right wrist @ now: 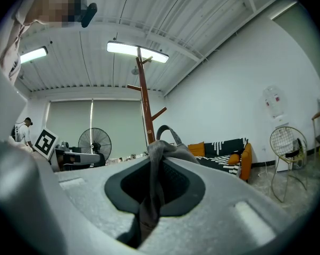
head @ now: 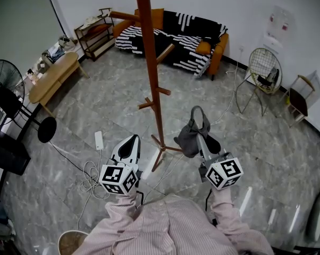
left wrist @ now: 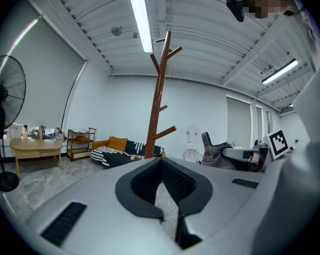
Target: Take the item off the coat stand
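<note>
- Two tongs are in use. My left gripper sits at the lower centre-left of the head view. In its own view the jaws are together, with nothing between them.
- My right gripper, lower centre-right, is clamped on the grey bag. In its own view a narrow fold of the fabric runs down between the pads.
- The bag hangs at the jaw tips, right of the coat stand and off its pegs. I judge the removal to be essentially done.
- The strap loop stands up above the bag. From the head view I cannot be sure how far it clears the lower peg.
- Risk 1: slip. The grip is on a thin fold only, and most of the fabric hangs outside the jaws. A quick swing could pull the fold out and drop the bag.
- Risk 2: snag. If I move the bag back toward the post, the upright loop could catch on a peg. That could tug the narrow-footed stand over.
- Risk 3: the white cable lies coiled on the floor, lower left, near my position. A step that way could catch it.
</note>
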{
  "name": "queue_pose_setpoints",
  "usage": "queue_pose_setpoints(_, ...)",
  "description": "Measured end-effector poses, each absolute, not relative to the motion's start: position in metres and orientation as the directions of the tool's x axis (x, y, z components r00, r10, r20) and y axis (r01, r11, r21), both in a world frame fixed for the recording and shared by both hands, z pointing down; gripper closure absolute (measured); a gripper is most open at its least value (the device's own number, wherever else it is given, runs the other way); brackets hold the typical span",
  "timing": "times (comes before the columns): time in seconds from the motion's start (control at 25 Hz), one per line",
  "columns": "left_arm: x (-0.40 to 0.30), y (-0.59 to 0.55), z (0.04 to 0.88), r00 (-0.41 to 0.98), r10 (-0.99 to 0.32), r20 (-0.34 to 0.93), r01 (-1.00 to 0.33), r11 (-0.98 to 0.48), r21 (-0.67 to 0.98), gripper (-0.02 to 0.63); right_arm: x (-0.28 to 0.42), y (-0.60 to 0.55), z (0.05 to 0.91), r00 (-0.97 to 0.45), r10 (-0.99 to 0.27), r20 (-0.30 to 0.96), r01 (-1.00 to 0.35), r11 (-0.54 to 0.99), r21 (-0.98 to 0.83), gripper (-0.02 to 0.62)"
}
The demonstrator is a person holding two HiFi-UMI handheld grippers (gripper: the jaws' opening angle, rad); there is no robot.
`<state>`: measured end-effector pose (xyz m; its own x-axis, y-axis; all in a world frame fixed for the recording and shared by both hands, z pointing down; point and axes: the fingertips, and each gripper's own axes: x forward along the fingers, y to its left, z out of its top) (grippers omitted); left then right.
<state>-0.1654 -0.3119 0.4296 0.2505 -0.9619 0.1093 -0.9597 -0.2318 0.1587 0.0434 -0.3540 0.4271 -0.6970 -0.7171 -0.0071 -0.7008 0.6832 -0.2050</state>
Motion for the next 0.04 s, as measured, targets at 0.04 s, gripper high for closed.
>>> queue_pose_setpoints(0.04, -0.1649, -0.3122, 0.4303, 0.25, -0.962, 0.11, -0.96, -0.232, 0.158, 0.604, 0.0439, -0.3541, 0.4279, -0.697, -0.717, -0.007, -0.701, 0.683, -0.205, 0.572)
